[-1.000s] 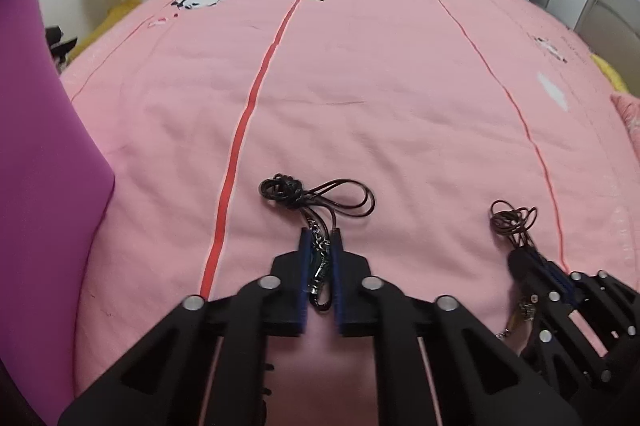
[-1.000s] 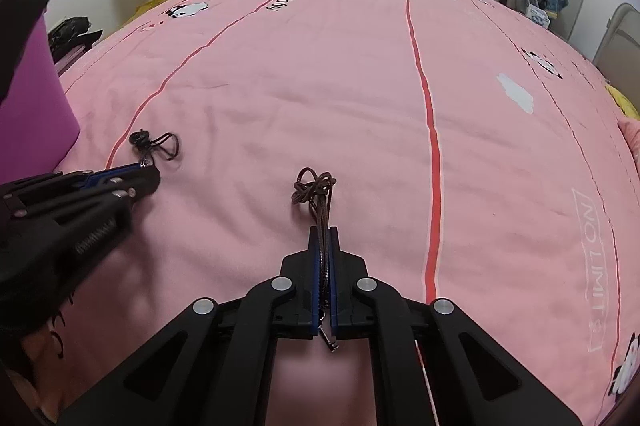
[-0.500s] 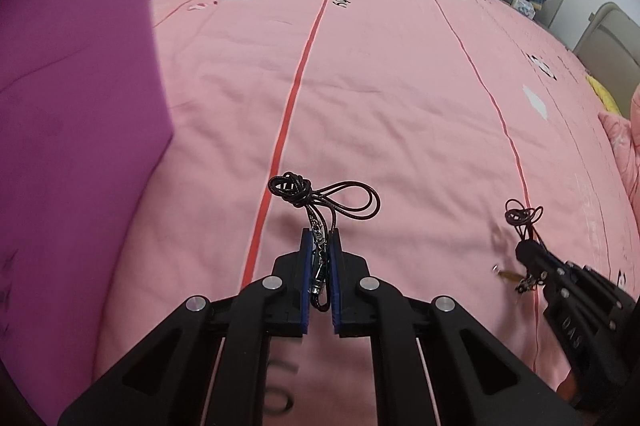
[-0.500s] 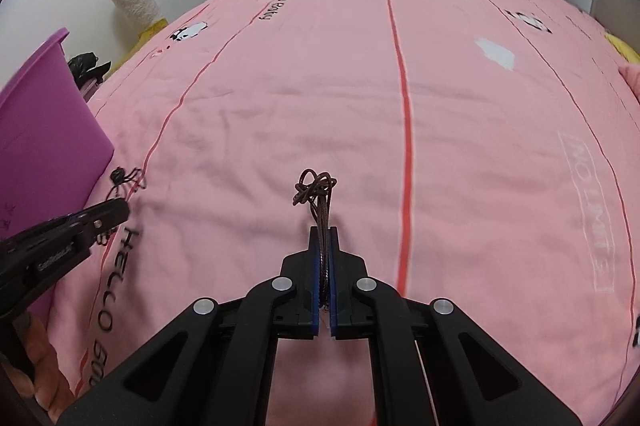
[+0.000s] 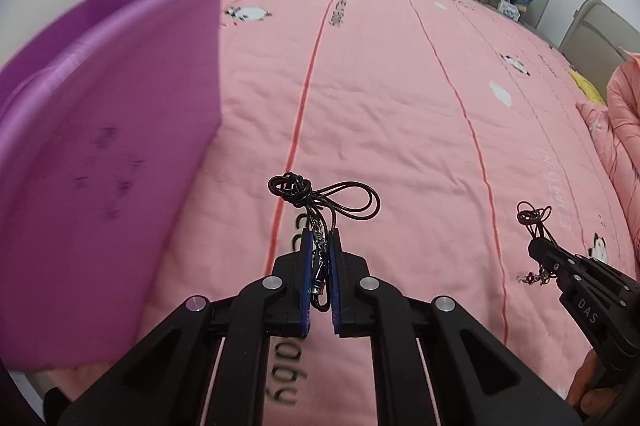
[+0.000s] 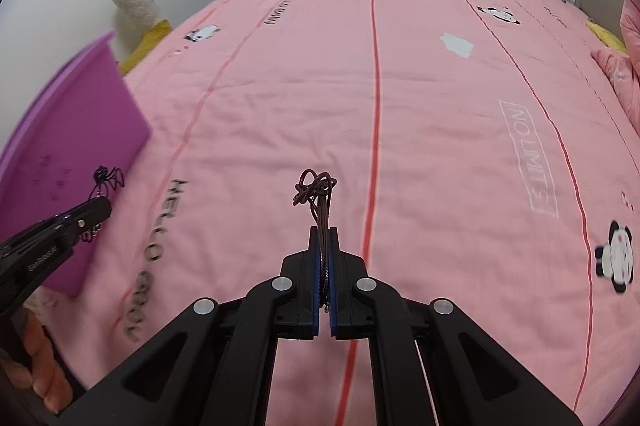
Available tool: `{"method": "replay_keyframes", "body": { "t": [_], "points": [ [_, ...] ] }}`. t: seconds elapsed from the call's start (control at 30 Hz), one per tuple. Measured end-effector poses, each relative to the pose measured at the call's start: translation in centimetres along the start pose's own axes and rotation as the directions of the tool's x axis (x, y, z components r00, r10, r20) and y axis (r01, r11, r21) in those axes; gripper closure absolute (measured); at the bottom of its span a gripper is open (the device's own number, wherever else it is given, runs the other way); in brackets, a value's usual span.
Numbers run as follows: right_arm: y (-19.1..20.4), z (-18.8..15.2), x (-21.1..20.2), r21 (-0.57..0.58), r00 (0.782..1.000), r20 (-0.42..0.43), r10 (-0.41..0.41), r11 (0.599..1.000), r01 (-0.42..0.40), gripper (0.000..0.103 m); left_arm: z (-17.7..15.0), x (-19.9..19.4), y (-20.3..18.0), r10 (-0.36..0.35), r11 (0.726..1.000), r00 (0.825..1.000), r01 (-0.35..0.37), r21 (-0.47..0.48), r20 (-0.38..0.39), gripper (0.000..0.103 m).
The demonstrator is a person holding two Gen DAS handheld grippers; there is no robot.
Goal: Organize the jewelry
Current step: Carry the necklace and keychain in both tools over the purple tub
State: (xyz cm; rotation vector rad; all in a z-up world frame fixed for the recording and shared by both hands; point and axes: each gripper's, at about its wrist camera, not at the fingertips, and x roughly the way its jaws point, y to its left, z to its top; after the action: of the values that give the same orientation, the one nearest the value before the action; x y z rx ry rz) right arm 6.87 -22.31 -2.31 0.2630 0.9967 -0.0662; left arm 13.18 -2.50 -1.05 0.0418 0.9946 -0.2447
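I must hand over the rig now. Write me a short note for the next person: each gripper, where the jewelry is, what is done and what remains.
Left gripper: jaws shut on the black cord necklace, held above the pink bedspread.
Right gripper: jaws shut on the brown cord necklace, also held above the bedspread.
Purple box: at the left, beside the left gripper.
Done: both necklaces gripped.
Left: neither necklace is put away yet; the box is probably where they go.
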Motion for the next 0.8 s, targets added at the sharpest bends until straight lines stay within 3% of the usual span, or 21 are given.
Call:
{"method": "replay_keyframes", "body": {
  "t": [0.23, 0.37, 0.5, 0.63, 0.8],
  "points": [
    [2.6, -1.1, -5.5, -0.014, 0.998, 0.037, 0.059, 0.998, -0.059, 0.100, -0.9, -5.8, 1.2, -0.009, 1.000, 0.998, 0.010, -0.009, 0.056, 0.095],
    [4.6, -1.3, -8.2, -0.049, 0.995, 0.061, 0.085, 0.995, -0.082, 0.100, -1.1, -9.4, 2.3, -0.062, 0.997, 0.995, 0.066, -0.048, 0.073, 0.095],
    [7.3, -1.0, -10.5, -0.096, 0.989, 0.089, 0.115, 0.990, -0.107, 0.100, -0.9, -12.6, 3.7, -0.054, 0.997, 0.991, 0.061, -0.054, 0.125, 0.095],
    [11.7, 0.0, -12.2, -0.202, 0.983, 0.122, 0.139, 0.973, -0.113, 0.100, -0.5, -15.4, 6.4, -0.004, 0.997, 0.987, 0.016, -0.073, 0.162, 0.095],
    [17.2, 1.7, -12.9, -0.276, 0.966, 0.116, 0.231, 0.942, -0.192, 0.100, 0.1, -17.8, 11.3, 0.073, 0.989, 0.979, -0.048, -0.137, 0.189, 0.095]
  ]
}}
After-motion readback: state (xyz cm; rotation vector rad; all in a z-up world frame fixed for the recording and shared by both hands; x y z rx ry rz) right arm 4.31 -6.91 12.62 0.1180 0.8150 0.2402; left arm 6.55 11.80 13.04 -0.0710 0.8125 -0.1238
